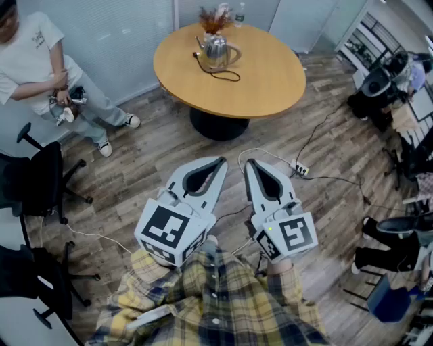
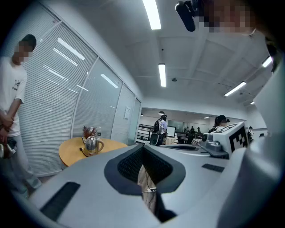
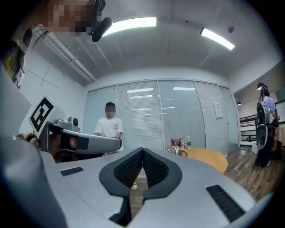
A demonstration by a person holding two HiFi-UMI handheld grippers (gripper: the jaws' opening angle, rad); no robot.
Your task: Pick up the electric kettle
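Office scene, looking steeply down on a wood-plank floor (image 1: 169, 152). We find the electric kettle (image 1: 218, 48), steel-bodied and upright, on the round wooden worktop (image 1: 270, 81) at the upper centre of the head view, close to the worktop's upper edge. Its black cord (image 1: 226, 73) lies looped on the worktop just below it in the frame, and a bunch of dried flowers (image 1: 213, 19) stands just above it.

The left claw (image 1: 222, 161) and the right claw (image 1: 247, 162) sit side by side at the lower centre, near each other but apart. Both point toward the top of the frame, and both are well apart from the kettle, with bare floor between them and the worktop.

In the left gripper view we see the left claw's tips pressed together with nothing pinched. The kettle appears small at the left of centre. In the right gripper view the right claw's tips likewise meet, holding nothing, and the kettle appears small just right of centre.

A white power strip (image 1: 300, 169) lies on the floor just right of the right claw. A person in a white T-shirt (image 1: 40, 54) occupies the upper left, a black chair (image 1: 40, 176) stands at the left edge, and a plaid shirt (image 1: 210, 311) fills the bottom.
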